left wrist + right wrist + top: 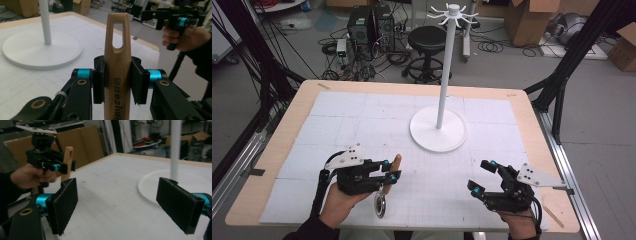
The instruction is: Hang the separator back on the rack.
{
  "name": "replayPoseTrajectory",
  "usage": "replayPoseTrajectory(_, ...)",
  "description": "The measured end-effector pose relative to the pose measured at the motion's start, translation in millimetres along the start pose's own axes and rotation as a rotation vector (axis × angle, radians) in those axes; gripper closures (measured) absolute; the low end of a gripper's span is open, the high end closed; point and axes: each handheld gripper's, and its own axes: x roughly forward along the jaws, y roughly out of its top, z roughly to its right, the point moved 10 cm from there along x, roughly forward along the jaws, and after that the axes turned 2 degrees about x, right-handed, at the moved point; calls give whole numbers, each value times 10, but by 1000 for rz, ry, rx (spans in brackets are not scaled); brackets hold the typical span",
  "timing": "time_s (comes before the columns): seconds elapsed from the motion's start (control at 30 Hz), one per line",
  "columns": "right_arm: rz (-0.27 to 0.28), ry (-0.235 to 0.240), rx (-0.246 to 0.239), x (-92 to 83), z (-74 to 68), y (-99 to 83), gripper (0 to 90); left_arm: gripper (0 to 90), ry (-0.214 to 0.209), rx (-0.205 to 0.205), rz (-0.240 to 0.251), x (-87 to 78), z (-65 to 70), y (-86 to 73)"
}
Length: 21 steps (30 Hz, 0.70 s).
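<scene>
The left gripper (390, 170) is clamped on a wooden handle (117, 65), its two black pads pressed flat against the handle's sides just below the elongated slot near the tip. The handle belongs to a utensil whose round metal head (380, 205) hangs below the gripper near the front edge of the table (272, 150); the handle tip points away from the person, toward the white stand (444, 65). The stand's round base (438, 131) rests on the white gridded mat (342, 120), well apart from both grippers. The right gripper (482, 176) is held above the mat at the front right, jaws spread wide with nothing between them. Its pads (62, 205) frame bare mat in the right gripper view.
</scene>
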Motion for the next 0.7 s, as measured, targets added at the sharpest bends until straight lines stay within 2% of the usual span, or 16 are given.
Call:
replayPoseTrajectory(0.23,-33,164,-28,224,-310,76,164,674,-77,39,72,-97,131,71)
replayPoseTrajectory(0.27,-33,164,-28,224,-310,76,164,674,-77,39,72,-97,131,71)
replayPoseTrajectory(0.37,-31,221,-34,353,-430,147,170,674,-100,45,91,-120,160,89)
replayPoseTrajectory(0.4,-18,265,-25,434,-507,214,205,674,-105,45,98,-130,168,96)
replayPoseTrajectory(0.43,-18,265,-25,434,-507,214,205,674,-112,47,106,-138,177,106)
replayPoseTrajectory(0.53,-14,334,-43,601,-645,334,248,674,-141,60,137,-165,223,132)
replayPoseTrajectory(0.7,-21,405,-76,789,-811,466,321,674,-158,64,148,-164,251,142)
